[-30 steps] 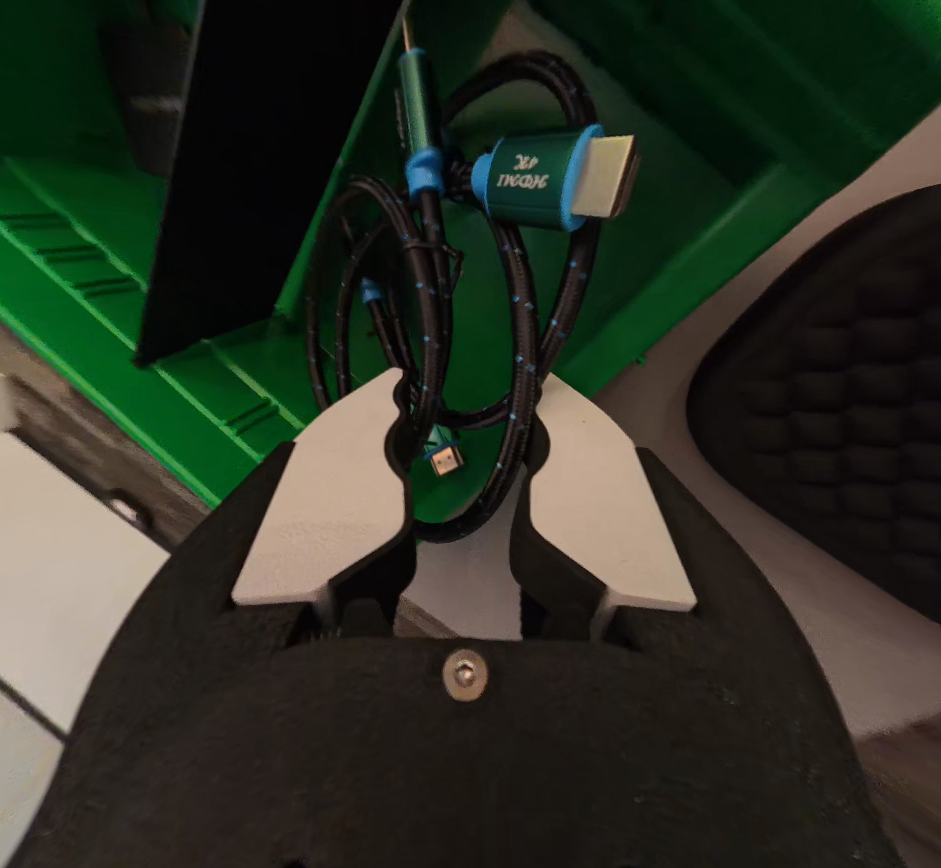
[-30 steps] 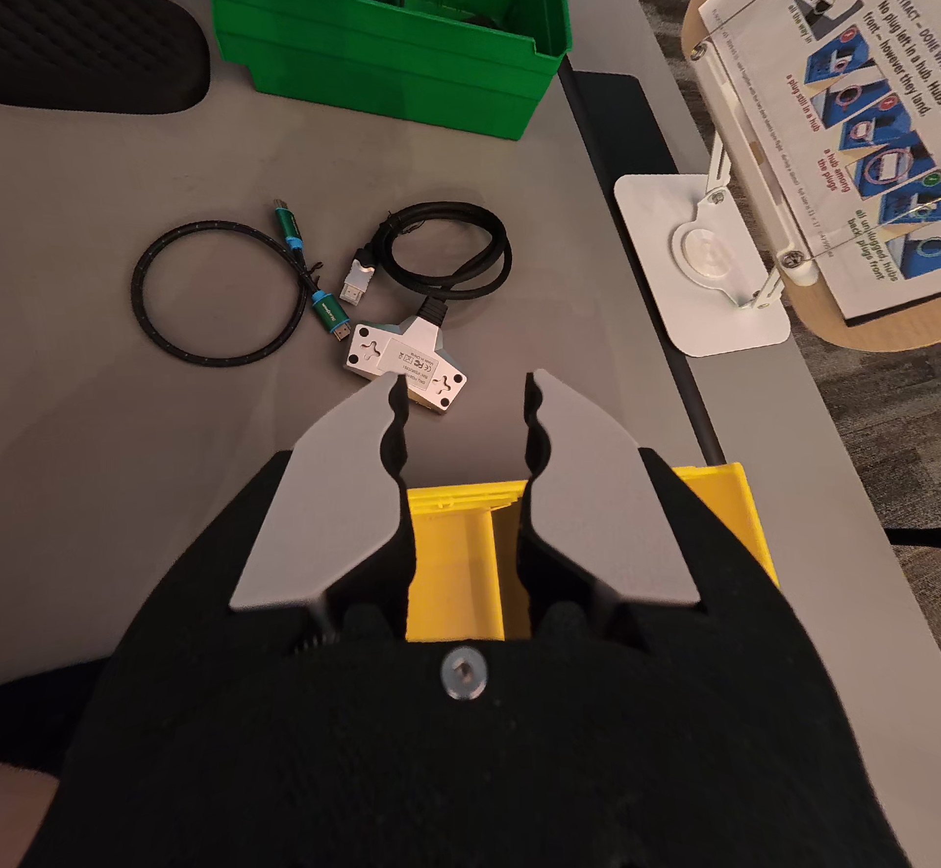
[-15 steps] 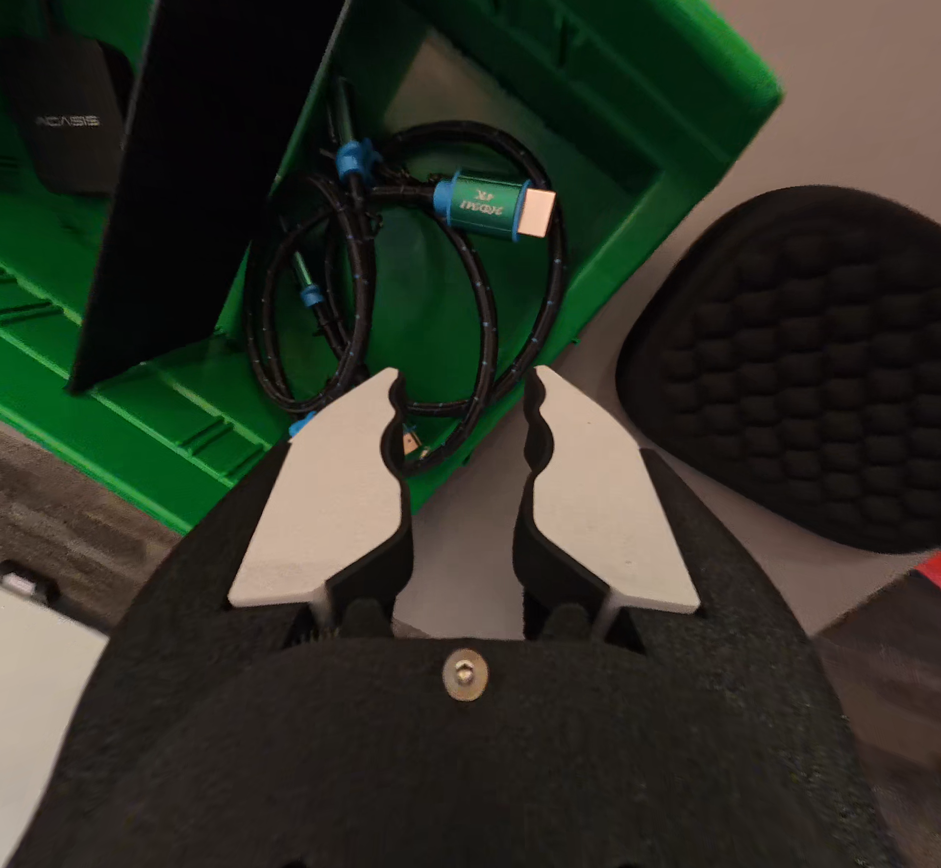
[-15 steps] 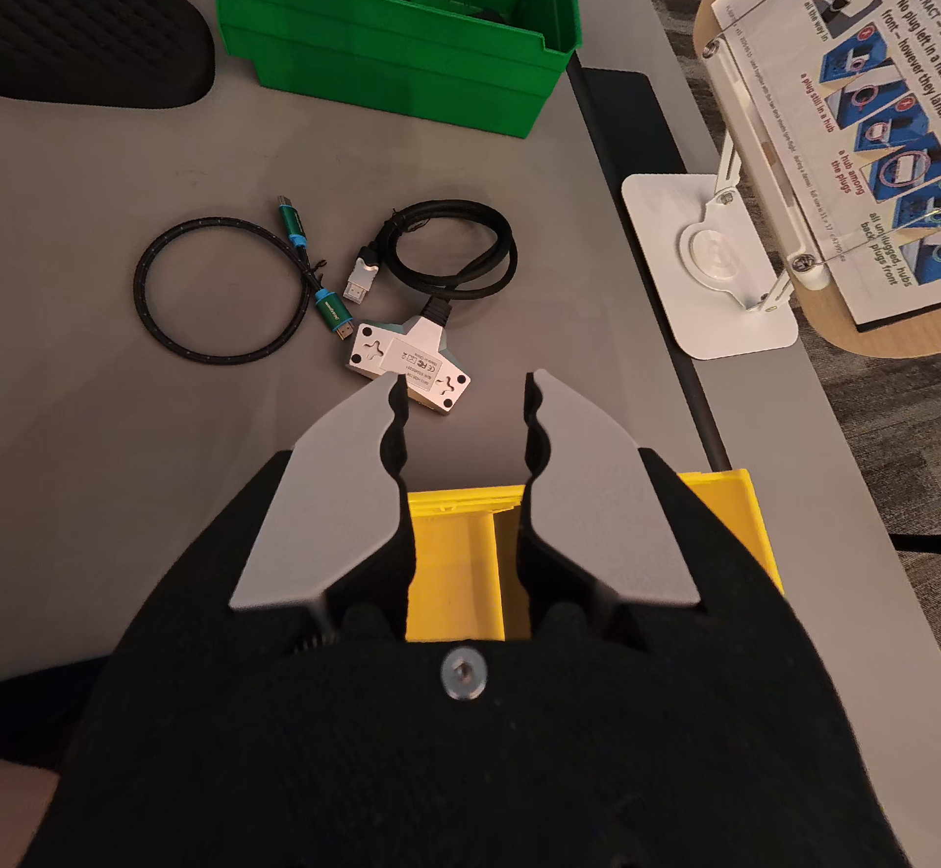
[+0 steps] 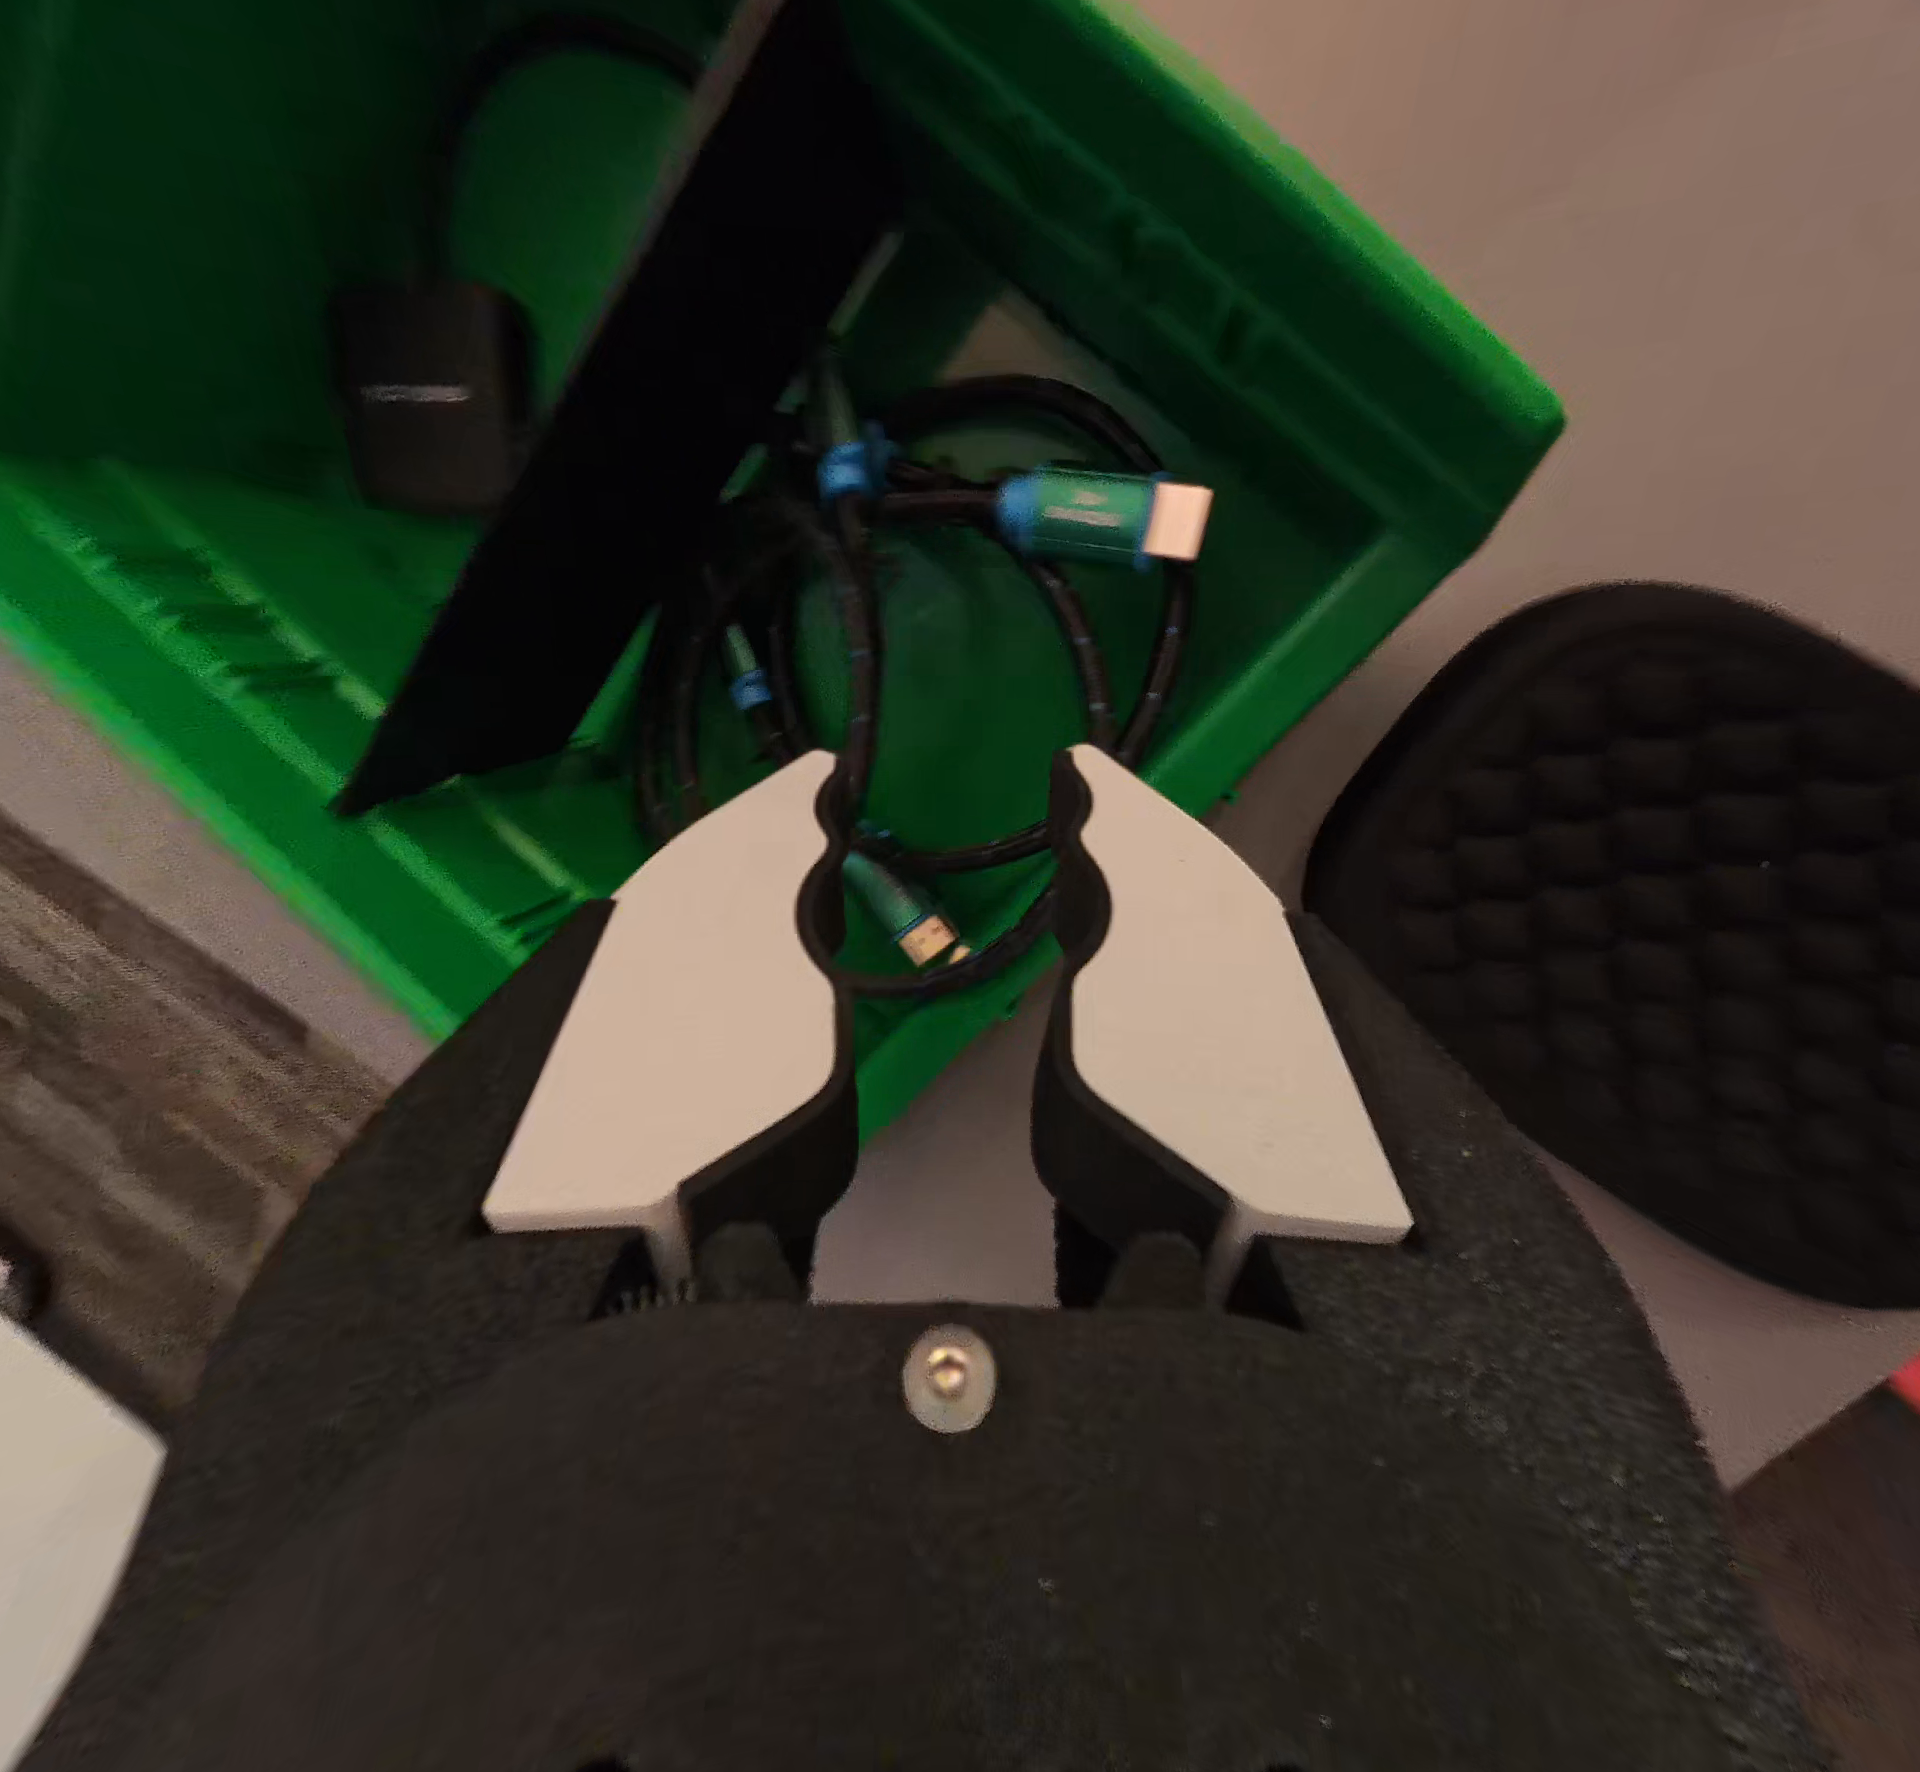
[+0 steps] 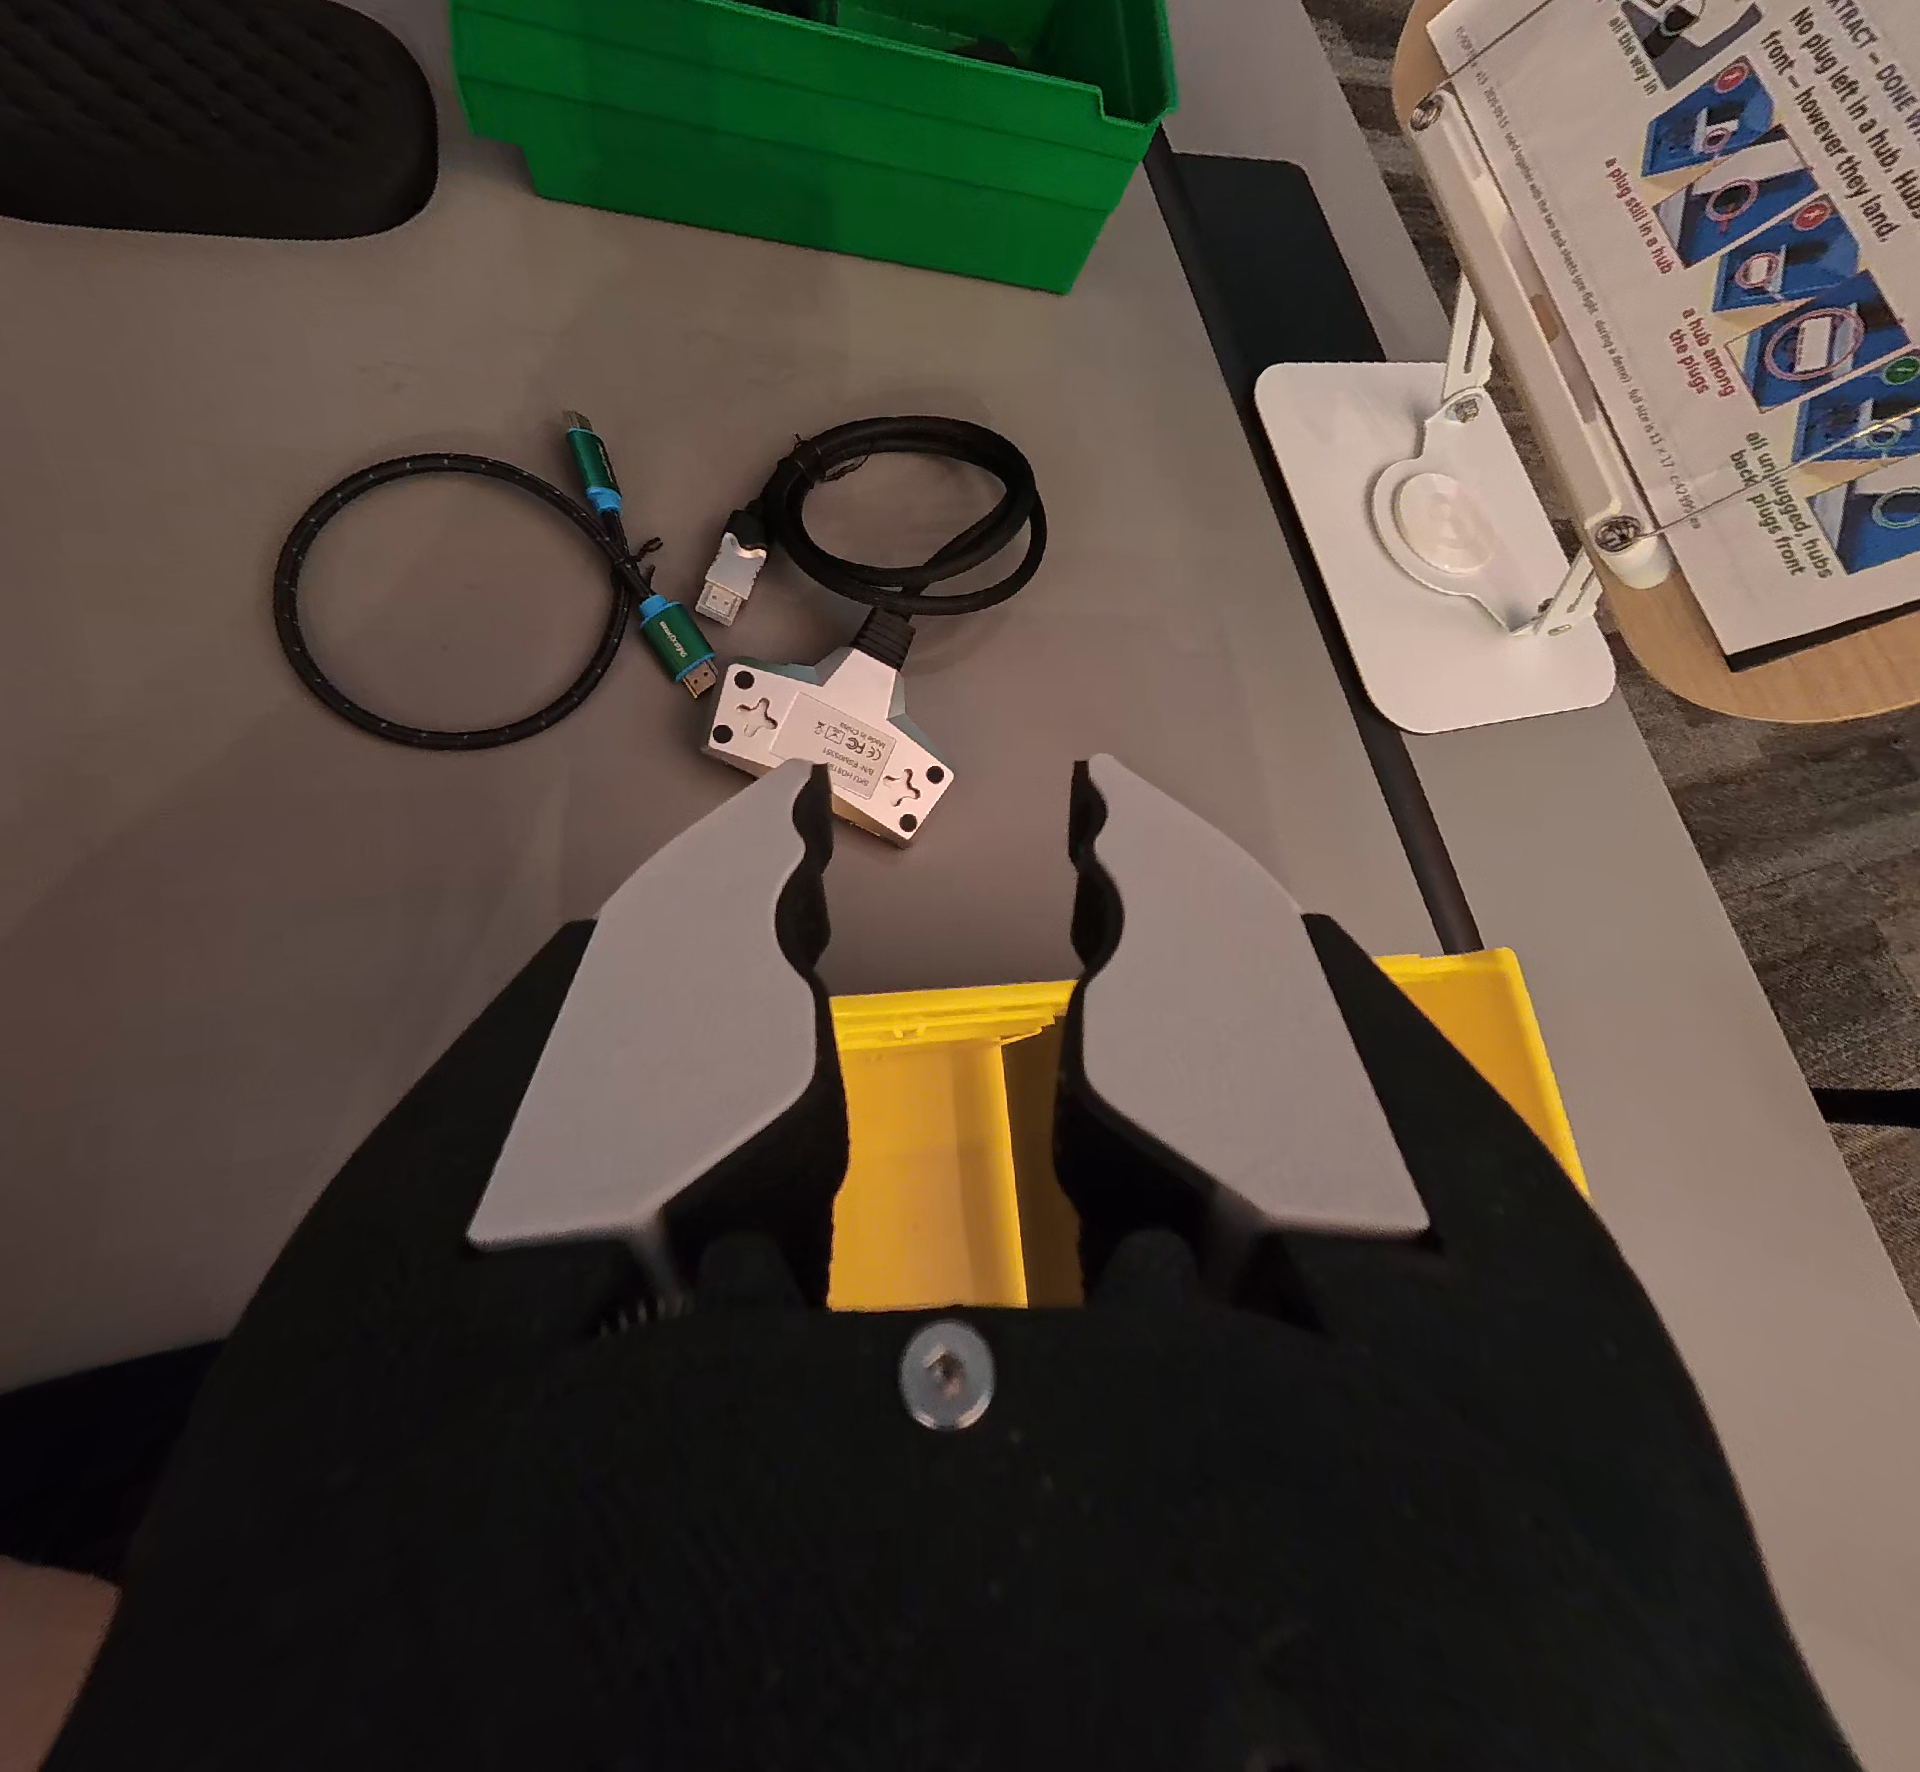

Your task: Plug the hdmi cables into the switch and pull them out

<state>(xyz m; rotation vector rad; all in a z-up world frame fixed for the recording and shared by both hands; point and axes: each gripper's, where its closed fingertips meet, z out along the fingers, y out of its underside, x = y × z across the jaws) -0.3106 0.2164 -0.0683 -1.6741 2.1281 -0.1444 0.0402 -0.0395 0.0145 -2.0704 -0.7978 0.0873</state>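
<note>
My right gripper (image 6: 943,777) hangs with jaws spread and empty above the yellow bin (image 6: 1455,995) at the table's (image 6: 208,891) near edge. Just past its tips the silver switch (image 6: 826,746) lies face down, its black lead (image 6: 914,517) coiled behind it, and one braided hdmi cable (image 6: 436,600) is looped just beside it, unplugged. My left gripper (image 5: 948,766) is over the green bin (image 5: 1195,195) at the far edge, jaws spread and holding nothing, above more coiled hdmi cables (image 5: 1081,517) inside. A black pad (image 5: 1662,891) lies beside that bin.
</note>
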